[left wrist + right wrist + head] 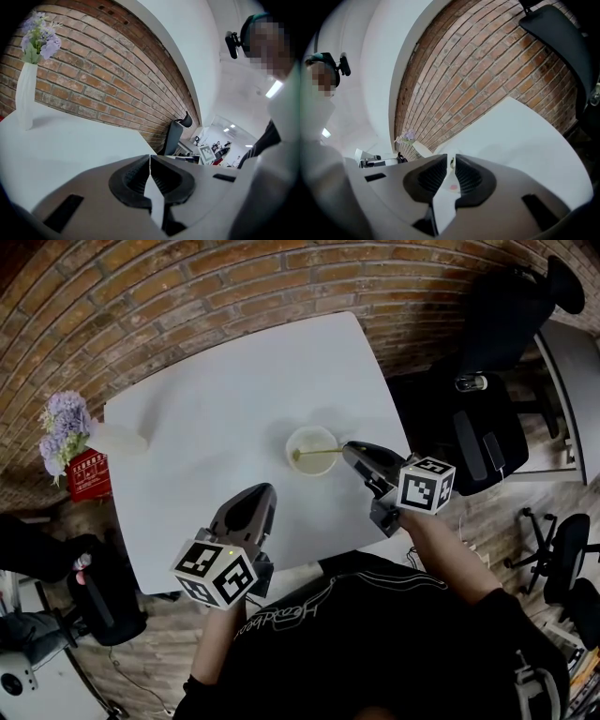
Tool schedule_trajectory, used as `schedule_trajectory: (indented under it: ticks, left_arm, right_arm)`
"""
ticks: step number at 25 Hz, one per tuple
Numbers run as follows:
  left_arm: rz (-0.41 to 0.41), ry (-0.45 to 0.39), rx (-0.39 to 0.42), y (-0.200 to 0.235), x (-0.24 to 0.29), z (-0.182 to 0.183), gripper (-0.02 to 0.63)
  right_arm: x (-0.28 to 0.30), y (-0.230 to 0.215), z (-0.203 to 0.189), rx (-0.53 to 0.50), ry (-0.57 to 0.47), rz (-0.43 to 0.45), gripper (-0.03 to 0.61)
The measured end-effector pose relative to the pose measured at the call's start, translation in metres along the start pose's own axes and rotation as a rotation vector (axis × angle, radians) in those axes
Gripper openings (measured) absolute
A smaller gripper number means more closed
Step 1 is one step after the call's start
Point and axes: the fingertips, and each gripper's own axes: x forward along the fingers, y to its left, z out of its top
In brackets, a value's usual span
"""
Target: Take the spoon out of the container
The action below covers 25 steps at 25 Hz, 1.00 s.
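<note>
A pale round container (312, 450) stands near the right side of the white table (216, 390). A yellowish spoon (319, 452) lies across it, bowl end inside, handle pointing right over the rim. My right gripper (348, 448) reaches in from the right, and its tips meet the handle's end. In the right gripper view the right gripper (451, 160) shows a narrow gap with a thin pale sliver pinched at the tips. My left gripper (263, 489) hovers over the table's front, left of the container; the left gripper (150, 157) has its jaws together and holds nothing.
A white vase (120, 439) with purple flowers (62, 431) stands at the table's left corner, a red box (86, 474) beside it. Black office chairs (492, 343) crowd the right side. A brick wall (187, 296) runs behind the table.
</note>
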Motion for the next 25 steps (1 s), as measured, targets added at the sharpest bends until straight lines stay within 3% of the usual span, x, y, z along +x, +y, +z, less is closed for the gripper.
schedule_trajectory:
  ticks: [9, 25]
  left_arm:
    - [0.016, -0.007, -0.003, 0.003, -0.002, -0.001, 0.008]
    - [0.040, -0.027, 0.001, -0.005, -0.019, -0.006, 0.008]
  right_arm:
    - [0.002, -0.002, 0.001, 0.027, -0.007, -0.017, 0.002]
    - [-0.006, 0.013, 0.013, 0.028, -0.071, 0.001, 0.000]
